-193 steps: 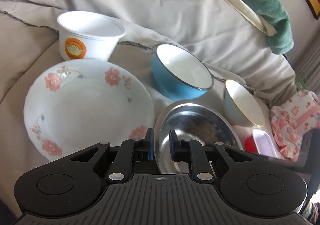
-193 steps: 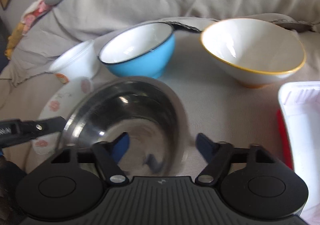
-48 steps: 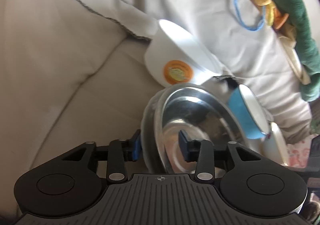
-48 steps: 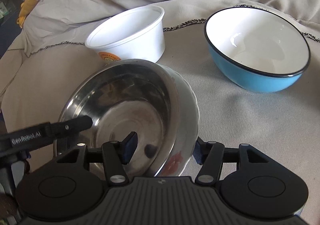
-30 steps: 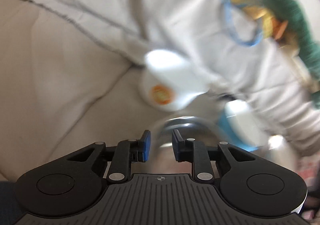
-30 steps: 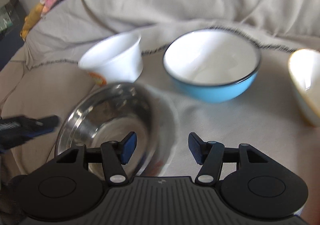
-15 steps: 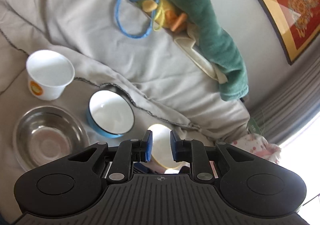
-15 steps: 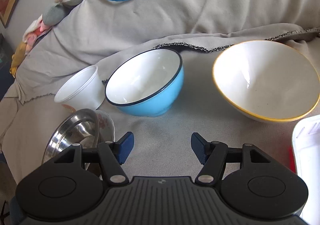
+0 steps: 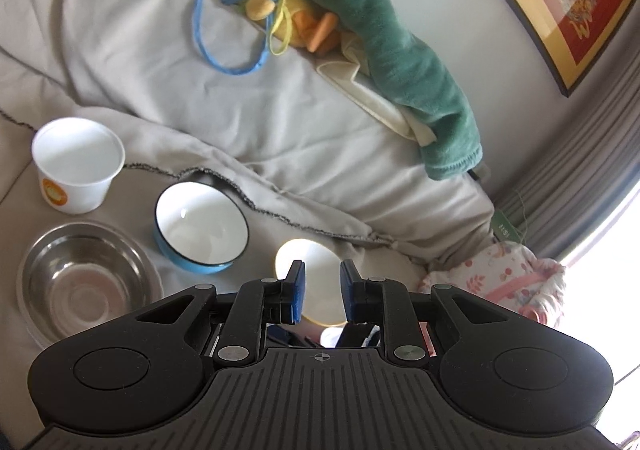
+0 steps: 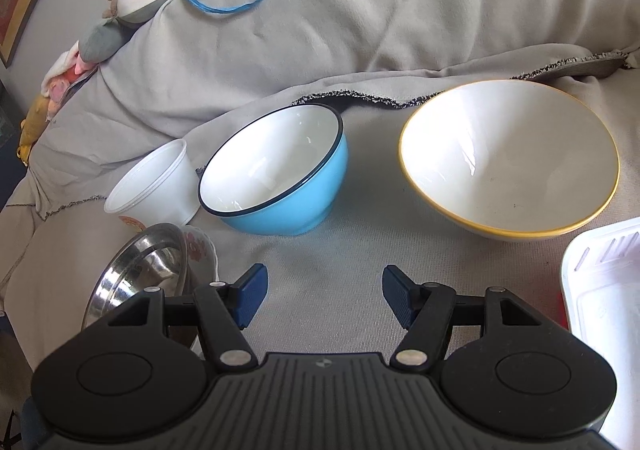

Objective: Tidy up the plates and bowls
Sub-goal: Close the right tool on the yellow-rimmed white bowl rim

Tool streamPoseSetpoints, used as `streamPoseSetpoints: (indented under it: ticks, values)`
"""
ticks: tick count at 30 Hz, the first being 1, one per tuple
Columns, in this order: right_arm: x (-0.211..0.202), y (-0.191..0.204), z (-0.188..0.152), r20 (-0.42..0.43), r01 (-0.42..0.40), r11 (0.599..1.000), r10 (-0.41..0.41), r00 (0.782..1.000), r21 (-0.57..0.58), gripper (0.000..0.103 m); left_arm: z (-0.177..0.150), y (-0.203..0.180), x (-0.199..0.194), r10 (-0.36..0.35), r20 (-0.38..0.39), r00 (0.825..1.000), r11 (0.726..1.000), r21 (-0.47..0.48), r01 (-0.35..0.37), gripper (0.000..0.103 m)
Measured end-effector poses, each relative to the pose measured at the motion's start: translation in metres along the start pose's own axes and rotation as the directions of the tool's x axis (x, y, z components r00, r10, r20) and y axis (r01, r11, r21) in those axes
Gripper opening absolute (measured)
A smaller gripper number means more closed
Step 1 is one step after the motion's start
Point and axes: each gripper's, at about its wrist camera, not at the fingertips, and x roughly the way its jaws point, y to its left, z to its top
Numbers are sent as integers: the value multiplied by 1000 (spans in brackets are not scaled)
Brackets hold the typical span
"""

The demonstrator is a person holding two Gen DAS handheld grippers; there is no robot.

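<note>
From where I stand, everything arranges itself around the blue bowl (image 10: 276,174), sitting upright on the grey sofa cover (image 10: 360,270) with its white inside showing. Just to its left stands the white plastic cup (image 10: 154,184), and in front of that, nearer the person, the steel bowl (image 10: 140,274) is already nested in the flowered plate (image 10: 200,250), so that pair looks done. To the right of the blue bowl, apart from it with bare cloth between, sits the wider yellow-rimmed bowl (image 10: 508,158), and beyond that the corner of a white tray (image 10: 604,290). The right gripper (image 10: 322,296) hangs low over the cloth, its jaws spread wide with nothing between them, pointing at the gap between the blue bowl and the yellow-rimmed one; the blue bowl lies ahead and a little left of it, the yellow-rimmed ahead and to the right. The left gripper (image 9: 322,296) is held high above the lot, jaws parted only narrowly and empty, looking down on the steel bowl (image 9: 86,282), the blue bowl (image 9: 202,228) and the yellow-rimmed bowl (image 9: 316,278). I'd judge the right hand the nearer one for the next bowl; being round, either bowl offers only its rim to pinch.
</note>
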Motion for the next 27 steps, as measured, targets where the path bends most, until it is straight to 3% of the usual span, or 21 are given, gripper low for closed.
streamPoseSetpoints:
  ticks: [7, 10, 14, 18, 21, 24, 27]
  values:
    - [3, 0, -1, -8, 7, 1000, -7, 1000, 0, 65, -1, 2, 5, 16, -1, 1000, 1000, 0, -16, 22]
    - [-4, -1, 3, 7, 8, 1000, -8, 1000, 4, 65, -7, -1, 22, 36, -17, 999, 996, 80, -35, 22]
    - [-30, -20, 39, 63, 54, 996, -59, 996, 71, 65, -7, 27, 78, 29, -88, 996, 1000, -7, -30, 22]
    - [-38, -56, 91, 82, 224, 970, -233, 969, 98, 80, -6, 28, 153, 47, -170, 984, 999, 9, -46, 23]
    - [-20, -100, 117, 65, 304, 943, -314, 947, 133, 79, -11, 20, 196, 86, -221, 971, 996, 53, -76, 23]
    - [-9, -135, 117, 38, 306, 933, -318, 947, 187, 73, -18, 13, 225, 124, -256, 959, 990, 91, -104, 23]
    - [3, -141, 115, 5, 288, 949, -291, 957, 131, 68, -22, 7, 248, 164, -252, 954, 982, 131, -134, 23]
